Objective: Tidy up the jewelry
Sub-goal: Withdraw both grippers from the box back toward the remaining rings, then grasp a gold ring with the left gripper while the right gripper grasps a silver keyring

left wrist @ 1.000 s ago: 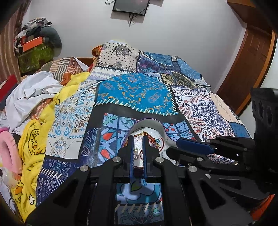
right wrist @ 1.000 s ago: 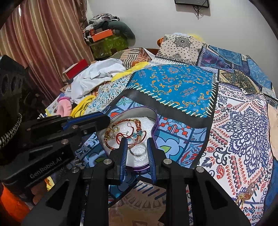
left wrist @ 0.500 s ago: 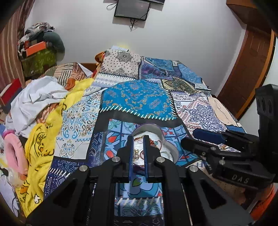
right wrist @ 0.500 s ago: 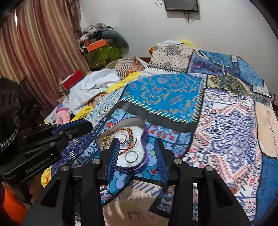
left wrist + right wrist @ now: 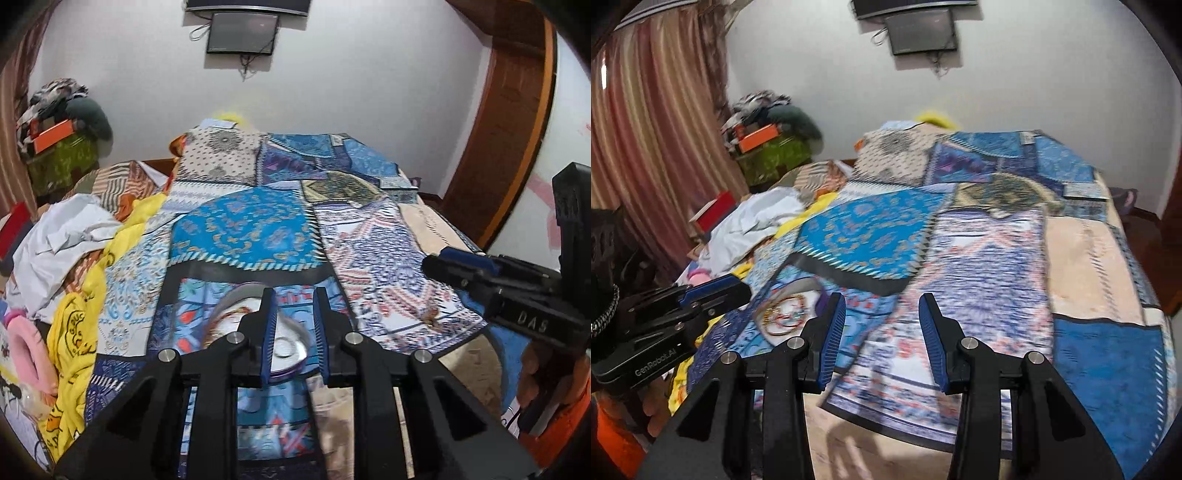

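Left wrist view: the left gripper points forward over a bed covered by a patchwork bedspread in blues, whites and reds. Its two blue-padded fingers stand apart, released, holding nothing. Between and just beyond them lies the jewelry tin, a shallow purple-rimmed tray with a pale lining, resting flat on the bedspread. Inside it are reddish-gold bangles toward the far end and a silver ring-shaped piece near the front (motion blur hides finer detail). To the right, the right gripper reaches in from the edge, above the bedspread and well apart from the tin. A yellow cloth and white cloth are heaped along the bed's left side. A small dark screen hangs on the white wall, and a wooden door frame stands at right.

Right wrist view: the right gripper has its fingers spread wide, released and empty, above the blurred bedspread. The jewelry tin lies to the left of the fingers, with red and gold bangles looped inside. The left gripper comes in from the left edge, near the tin. Striped curtains hang at left.
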`<state>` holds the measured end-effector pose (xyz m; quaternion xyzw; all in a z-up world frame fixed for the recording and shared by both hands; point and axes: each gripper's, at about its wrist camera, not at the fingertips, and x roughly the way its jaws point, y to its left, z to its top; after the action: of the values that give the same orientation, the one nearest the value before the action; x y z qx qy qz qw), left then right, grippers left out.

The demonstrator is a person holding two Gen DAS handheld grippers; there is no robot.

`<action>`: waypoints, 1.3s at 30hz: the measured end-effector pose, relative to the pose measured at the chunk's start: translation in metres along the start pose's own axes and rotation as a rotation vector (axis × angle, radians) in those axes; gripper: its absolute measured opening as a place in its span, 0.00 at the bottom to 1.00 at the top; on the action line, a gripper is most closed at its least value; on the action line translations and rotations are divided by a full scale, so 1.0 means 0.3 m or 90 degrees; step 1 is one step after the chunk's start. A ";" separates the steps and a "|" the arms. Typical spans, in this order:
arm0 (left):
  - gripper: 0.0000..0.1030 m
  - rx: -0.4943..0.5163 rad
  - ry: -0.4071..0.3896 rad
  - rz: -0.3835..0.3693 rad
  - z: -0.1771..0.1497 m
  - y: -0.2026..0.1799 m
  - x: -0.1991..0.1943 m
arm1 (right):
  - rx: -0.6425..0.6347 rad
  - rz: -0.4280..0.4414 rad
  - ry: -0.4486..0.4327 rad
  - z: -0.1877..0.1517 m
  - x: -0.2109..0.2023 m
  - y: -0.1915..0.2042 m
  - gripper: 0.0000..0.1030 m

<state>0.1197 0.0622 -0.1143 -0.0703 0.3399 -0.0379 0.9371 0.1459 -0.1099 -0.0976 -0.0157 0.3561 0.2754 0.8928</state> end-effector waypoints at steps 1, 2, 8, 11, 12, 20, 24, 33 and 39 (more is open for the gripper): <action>0.18 0.006 0.001 -0.004 0.001 -0.017 0.004 | 0.011 -0.011 -0.007 -0.005 -0.022 -0.028 0.36; 0.19 0.011 0.003 -0.009 0.003 -0.035 0.009 | 0.018 -0.018 -0.012 -0.007 -0.036 -0.052 0.37; 0.23 0.041 0.020 -0.043 0.008 -0.141 0.058 | 0.064 -0.076 -0.022 -0.041 -0.119 -0.199 0.37; 0.23 0.062 0.032 -0.061 0.003 -0.205 0.085 | 0.086 -0.096 -0.023 -0.065 -0.144 -0.259 0.37; 0.23 0.073 0.038 -0.067 0.000 -0.230 0.096 | 0.095 -0.099 -0.022 -0.075 -0.147 -0.278 0.37; 0.24 0.116 0.091 -0.106 -0.042 -0.347 0.185 | 0.123 -0.099 0.005 -0.134 -0.122 -0.335 0.37; 0.24 0.128 0.125 -0.127 -0.075 -0.389 0.237 | 0.127 -0.092 0.014 -0.150 -0.111 -0.347 0.37; 0.23 0.147 0.147 -0.135 -0.100 -0.443 0.297 | 0.136 -0.080 0.025 -0.165 -0.087 -0.368 0.37; 0.24 0.132 0.152 -0.136 -0.093 -0.431 0.333 | 0.134 -0.070 0.031 -0.165 -0.070 -0.365 0.37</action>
<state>0.1753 -0.0804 -0.1782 -0.0043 0.4335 -0.1798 0.8830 0.1575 -0.2238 -0.1394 0.0522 0.4029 0.1862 0.8946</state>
